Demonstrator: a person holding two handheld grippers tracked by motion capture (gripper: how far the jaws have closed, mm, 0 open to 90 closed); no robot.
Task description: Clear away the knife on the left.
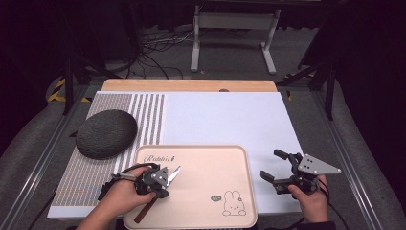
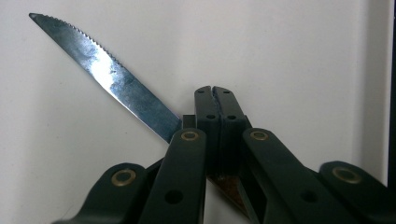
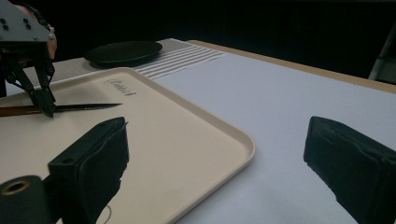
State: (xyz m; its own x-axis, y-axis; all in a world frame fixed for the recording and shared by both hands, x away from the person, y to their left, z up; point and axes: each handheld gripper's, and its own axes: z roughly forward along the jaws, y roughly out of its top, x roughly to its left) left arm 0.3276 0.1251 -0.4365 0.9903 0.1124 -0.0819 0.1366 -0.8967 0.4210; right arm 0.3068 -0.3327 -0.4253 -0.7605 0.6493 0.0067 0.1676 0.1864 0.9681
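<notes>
Knife [image 2: 112, 77] handle mostly hidden behind left gripper [image 2: 215, 100] jaws; tray [image 1: 242, 158] front edge cut off at btm; tray lettering [image 1: 162, 157] too small to read.

We are looking at a lab or recording studio set up for tabletop trials, not a home. A white table [image 1: 230, 120] is sitting between metal rails [image 1: 33, 167] on grey carpet, dark curtains are closing off the surroundings, loose cables [image 1: 158, 45] are trailing across the floor, and a white equipment stand [image 1: 234, 28] is standing behind.
</notes>
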